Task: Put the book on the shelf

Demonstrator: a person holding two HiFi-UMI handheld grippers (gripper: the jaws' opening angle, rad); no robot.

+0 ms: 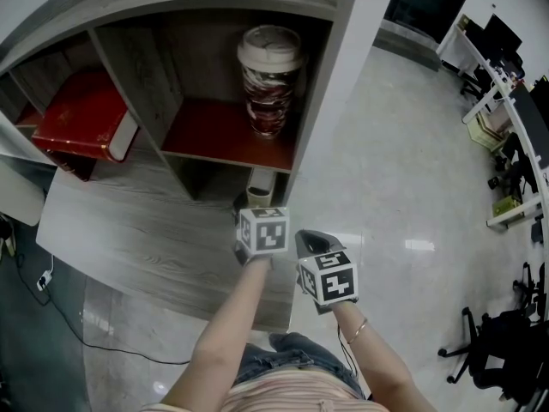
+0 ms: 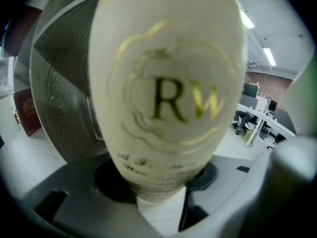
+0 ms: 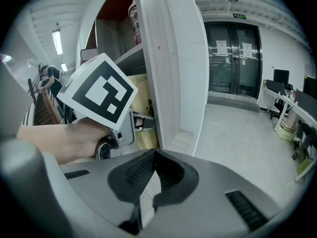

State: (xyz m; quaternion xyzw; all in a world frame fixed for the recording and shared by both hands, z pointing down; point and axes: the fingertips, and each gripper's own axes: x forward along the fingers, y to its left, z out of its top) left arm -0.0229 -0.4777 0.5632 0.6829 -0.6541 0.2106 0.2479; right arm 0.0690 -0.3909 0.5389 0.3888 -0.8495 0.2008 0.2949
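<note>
A cream book point(image 2: 168, 98) with gold letters "RW" fills the left gripper view, and my left gripper point(image 2: 158, 185) is shut on its lower end. In the head view this book point(image 1: 260, 184) stands at the front of the shelf unit's lower grey board point(image 1: 146, 221), under the middle compartment, with the left gripper point(image 1: 259, 204) right behind it. My right gripper point(image 1: 310, 243) hovers just to the right, shut with nothing in it point(image 3: 148, 182). It looks at the shelf's white side panel point(image 3: 171, 68). A red book point(image 1: 86, 118) lies in the left compartment.
A lidded patterned jar point(image 1: 270, 75) stands on the red floor of the middle compartment. Desks and chairs point(image 1: 506, 101) line the far right, and a black chair point(image 1: 497, 350) sits at the lower right. Cables point(image 1: 51, 299) trail on the floor at left. Glass doors point(image 3: 233, 63) lie beyond.
</note>
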